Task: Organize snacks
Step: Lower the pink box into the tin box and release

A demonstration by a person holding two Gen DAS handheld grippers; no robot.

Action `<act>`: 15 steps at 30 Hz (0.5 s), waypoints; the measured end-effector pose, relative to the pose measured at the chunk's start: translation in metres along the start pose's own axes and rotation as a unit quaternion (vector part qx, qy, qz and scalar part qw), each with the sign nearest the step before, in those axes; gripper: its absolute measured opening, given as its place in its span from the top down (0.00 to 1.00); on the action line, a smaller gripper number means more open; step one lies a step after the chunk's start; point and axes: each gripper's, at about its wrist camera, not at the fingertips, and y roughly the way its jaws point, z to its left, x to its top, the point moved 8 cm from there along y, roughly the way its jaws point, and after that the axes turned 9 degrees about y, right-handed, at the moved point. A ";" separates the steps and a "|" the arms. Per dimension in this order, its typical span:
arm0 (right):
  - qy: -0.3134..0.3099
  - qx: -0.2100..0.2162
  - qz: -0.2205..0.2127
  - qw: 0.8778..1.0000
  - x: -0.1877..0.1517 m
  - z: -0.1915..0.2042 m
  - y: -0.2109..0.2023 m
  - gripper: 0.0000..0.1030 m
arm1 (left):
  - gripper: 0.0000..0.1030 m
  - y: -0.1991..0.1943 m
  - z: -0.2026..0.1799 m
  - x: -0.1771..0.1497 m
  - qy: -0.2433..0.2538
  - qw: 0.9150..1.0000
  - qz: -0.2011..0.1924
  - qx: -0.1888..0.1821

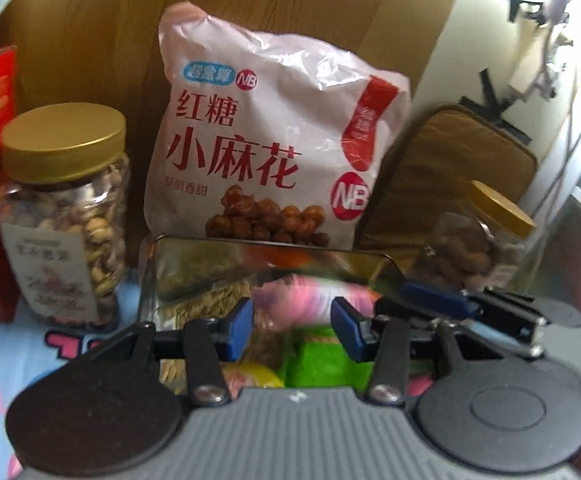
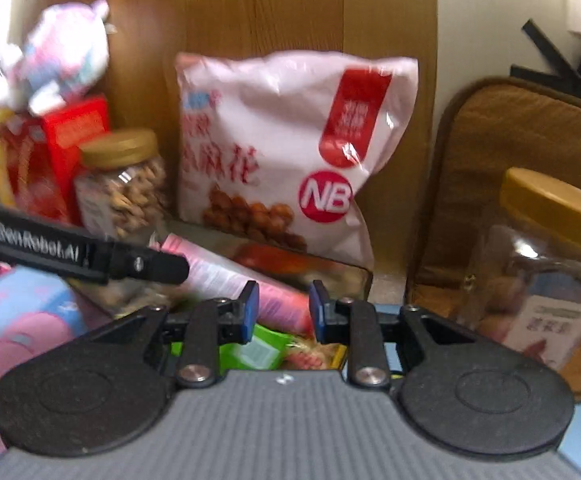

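Two open claws: left claw (image 1: pixel 292 326), right claw (image 2: pixel 283 312); two gold-lidded jars (image 1: pixel 64 216) (image 1: pixel 476 236); one bag (image 1: pixel 274 140).

- White snack bag (image 1: pixel 266 148) with red lettering stands upright against the wood panel.
- Gold-lidded jar of nuts (image 1: pixel 64 216) stands to its left.
- Pink packet (image 2: pixel 246 284) lies tilted in the clear box (image 1: pixel 148 276).

Left tongs (image 1: pixel 292 326) parted; right tongs (image 2: pixel 283 310) parted.

The right claw (image 2: pixel 283 310) hangs open over a metal tin (image 2: pixel 354 276) of snacks; a pink packet (image 2: pixel 226 276) leans inside.
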 end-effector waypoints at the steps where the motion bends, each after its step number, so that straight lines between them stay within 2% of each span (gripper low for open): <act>1: -0.008 -0.007 -0.002 1.000 -0.001 0.000 0.003 0.69 | 0.54 0.005 0.001 0.002 0.002 1.000 0.001 0.008; 5: 0.028 0.014 -0.023 0.999 -0.005 -0.006 -0.019 0.69 | 0.52 -0.001 -0.001 0.004 0.012 1.000 -0.016 0.024; 9: 0.087 0.044 -0.033 0.995 -0.015 -0.015 -0.055 0.69 | 0.50 -0.033 -0.005 -0.009 0.028 0.998 -0.038 0.040; 12: 0.135 0.072 -0.025 0.988 -0.040 -0.018 -0.087 0.60 | 0.46 -0.061 -0.014 -0.027 0.051 0.996 -0.051 0.053; 15: 0.171 0.092 0.000 0.981 -0.076 -0.020 -0.108 0.58 | 0.46 -0.082 -0.026 -0.058 0.074 0.995 -0.048 0.052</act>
